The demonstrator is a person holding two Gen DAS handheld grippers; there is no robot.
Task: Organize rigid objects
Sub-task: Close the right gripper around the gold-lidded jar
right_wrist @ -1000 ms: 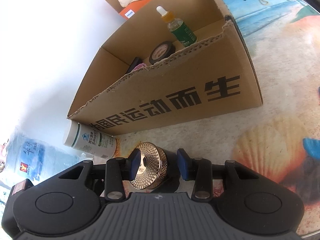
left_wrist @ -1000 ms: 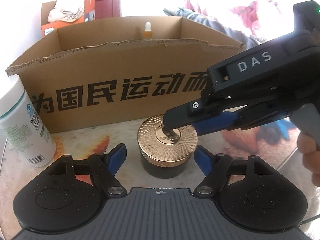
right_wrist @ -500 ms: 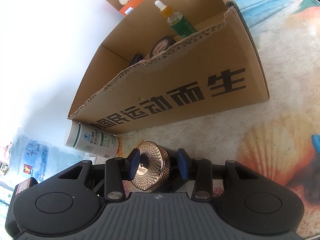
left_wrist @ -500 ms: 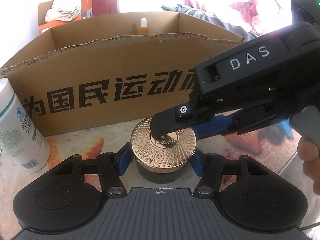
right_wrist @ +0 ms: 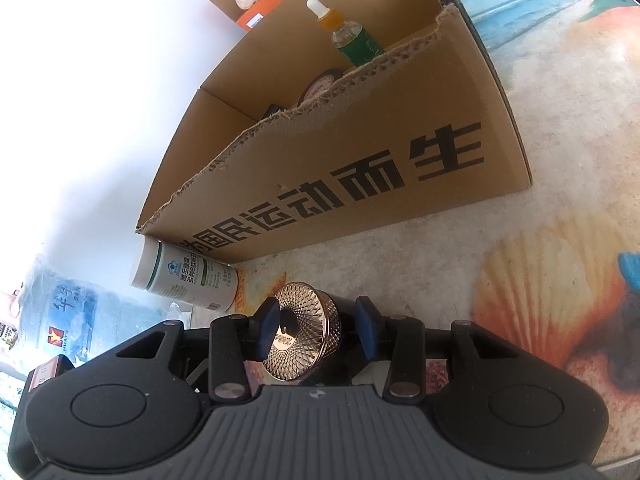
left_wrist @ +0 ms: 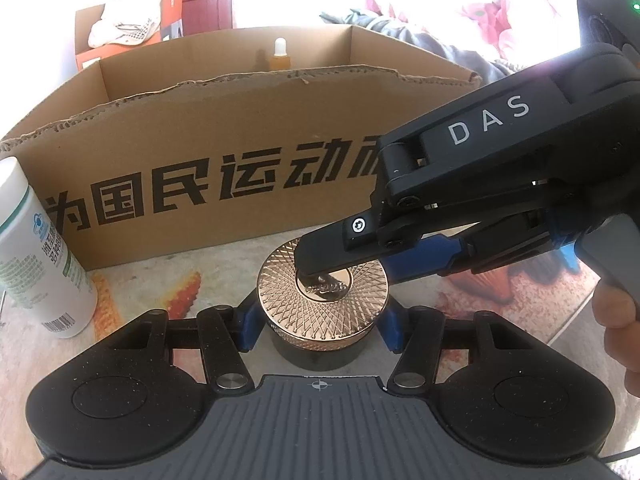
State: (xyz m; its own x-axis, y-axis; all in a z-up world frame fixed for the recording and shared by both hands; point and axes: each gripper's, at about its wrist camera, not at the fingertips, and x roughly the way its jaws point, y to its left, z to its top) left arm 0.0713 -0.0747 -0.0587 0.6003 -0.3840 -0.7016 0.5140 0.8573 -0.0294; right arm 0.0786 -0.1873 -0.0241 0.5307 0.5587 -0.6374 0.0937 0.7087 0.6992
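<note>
Step in hand: picking up the jar (left_wrist: 322,304) w/ gold lid, for transfer into the cardboard box (left_wrist: 240,128).

Obs:
- Jar is standing upright on the table (left_wrist: 160,280), near side of the box, just in front of its printed wall. White bottle (left_wrist: 36,264) is standing to the left, well apart from the jar.
- L gripper (left_wrist: 322,330) is straddling the jar; its jaws have just been closing w/ the jar between them, and both blue pads are now pressing on the lid's rim, left and right. Reading: clenched on the jar.
- R gripper (right_wrist: 316,330) is coming in from the right, jaws partly apart. One finger tip is resting on the lid's centre; the other finger is sitting beside the jar, far-right. Not pinching it; prob. just steadying from above.
- Box already holds a dropper bottle (right_wrist: 352,40) at the far wall and a round item or two; near-left floor is hidden by the wall.

How to do it well (judgement):
- Pads are gripping the lid, not the dark body. If the lid is loose, the body could drop, so lifting slowly is advisable.
- R tip needs clearing off the lid before lifting, else it is fighting the lift.
- Lift must clear the ragged top edge of the near wall, then go far and down.
- Set down away from the dropper bottle; it looks easy to tip.
</note>
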